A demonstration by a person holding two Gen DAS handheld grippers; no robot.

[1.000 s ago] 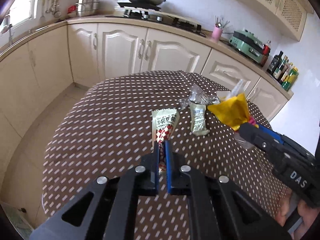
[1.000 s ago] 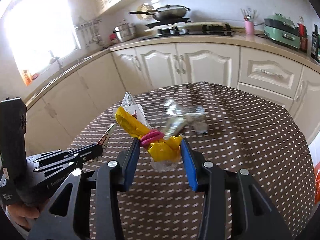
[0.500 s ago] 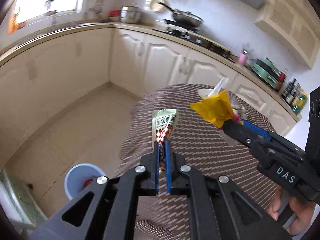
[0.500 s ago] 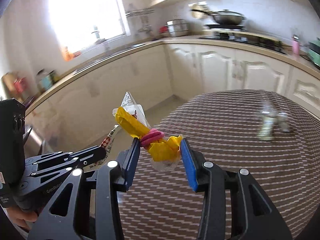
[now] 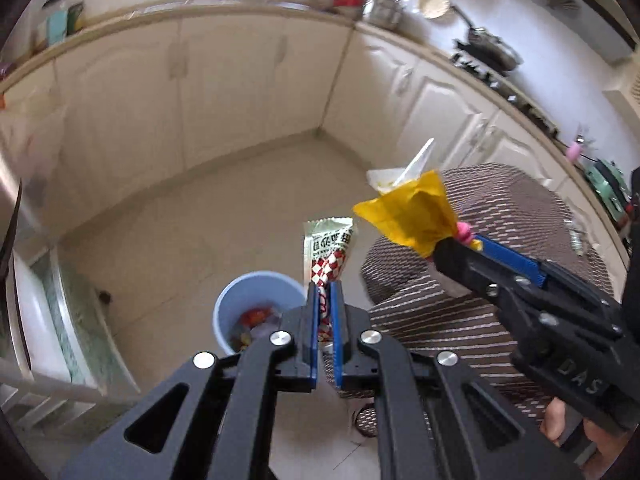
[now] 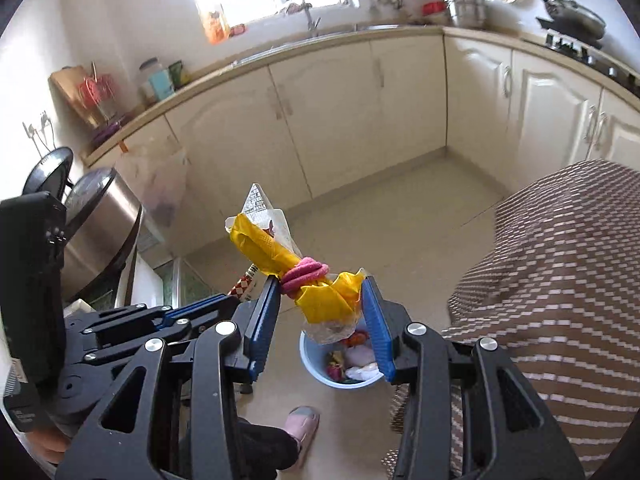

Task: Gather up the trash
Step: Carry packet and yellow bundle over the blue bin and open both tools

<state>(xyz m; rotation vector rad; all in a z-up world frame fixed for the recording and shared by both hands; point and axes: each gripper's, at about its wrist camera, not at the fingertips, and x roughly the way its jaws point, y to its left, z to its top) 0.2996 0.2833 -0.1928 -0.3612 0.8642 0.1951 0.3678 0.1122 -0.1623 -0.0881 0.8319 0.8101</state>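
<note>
Our left hand-held gripper (image 5: pixel 325 308) pinches the checkered snack wrapper (image 5: pixel 329 249); the right hand-held gripper (image 6: pixel 320 312) clamps the yellow banded bag (image 6: pixel 316 292) — either could miss the light-blue plastic bin (image 5: pixel 228 312), lower centre, if released off-centre.

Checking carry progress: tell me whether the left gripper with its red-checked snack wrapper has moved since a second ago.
Yes. The left gripper, shut on the red-checked snack wrapper, swung off the dotted table toward the blue bin.

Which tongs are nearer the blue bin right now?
Hard to call; both hang above the blue bin. Left tongs hold the sachet; right tongs hold the yellow wrapper.
</note>
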